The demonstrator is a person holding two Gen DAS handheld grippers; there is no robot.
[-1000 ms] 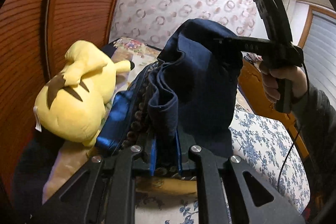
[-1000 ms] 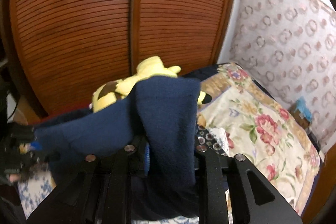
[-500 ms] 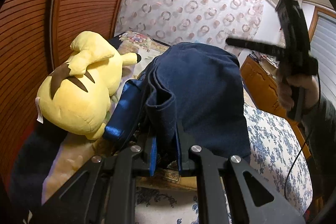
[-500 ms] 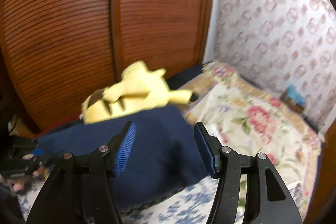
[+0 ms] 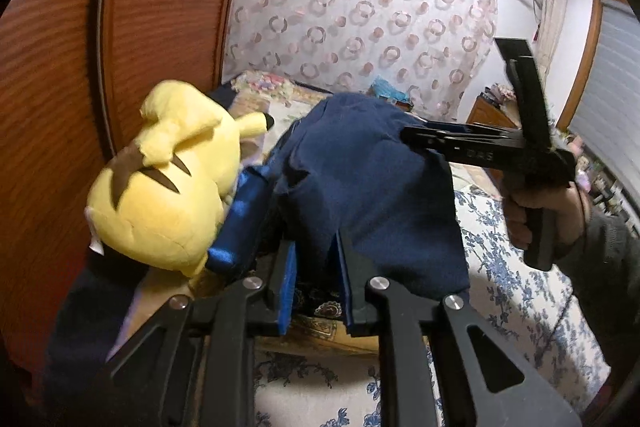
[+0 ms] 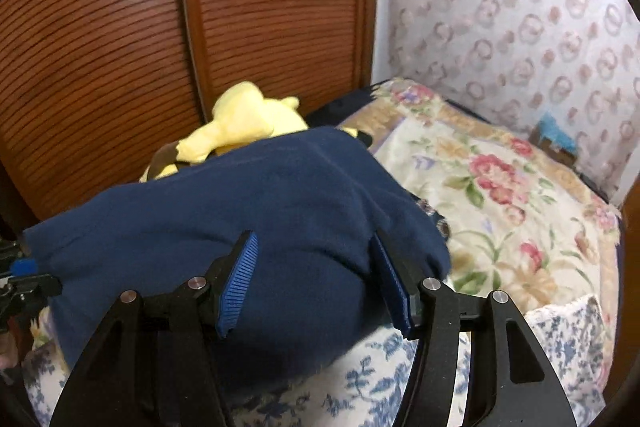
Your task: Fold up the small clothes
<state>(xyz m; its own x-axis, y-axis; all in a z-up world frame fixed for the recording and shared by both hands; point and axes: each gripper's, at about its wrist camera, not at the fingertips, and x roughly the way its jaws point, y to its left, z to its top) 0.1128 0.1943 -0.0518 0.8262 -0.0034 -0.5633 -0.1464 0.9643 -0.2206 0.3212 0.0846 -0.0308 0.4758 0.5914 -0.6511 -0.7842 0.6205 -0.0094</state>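
A navy blue garment [image 5: 372, 195] lies bunched on the bed, and one fold runs down between the pads of my left gripper [image 5: 316, 267]. Those jaws are opening, though the pads still press the fold. The same garment [image 6: 260, 195] fills the middle of the right wrist view. My right gripper [image 6: 316, 267] stands open low over it, with cloth bulging between the blue pads and neither pad squeezing it. From the left wrist view the right gripper [image 5: 408, 137] rests its fingertips on the garment's top, held by a hand [image 5: 536, 211].
A yellow plush toy [image 5: 168, 187] lies left of the garment against a slatted wooden wardrobe door [image 5: 60, 67]. A shiny blue cloth [image 5: 240, 223] sits between the toy and the garment. A floral bedspread [image 6: 500, 195] stretches to the right, and a blue-and-white sheet [image 5: 520, 287] covers the near bed.
My right gripper has let go of the garment, opened wide and sunk onto it. The raised end of the garment has dropped onto the bed. The left gripper has hardly moved.
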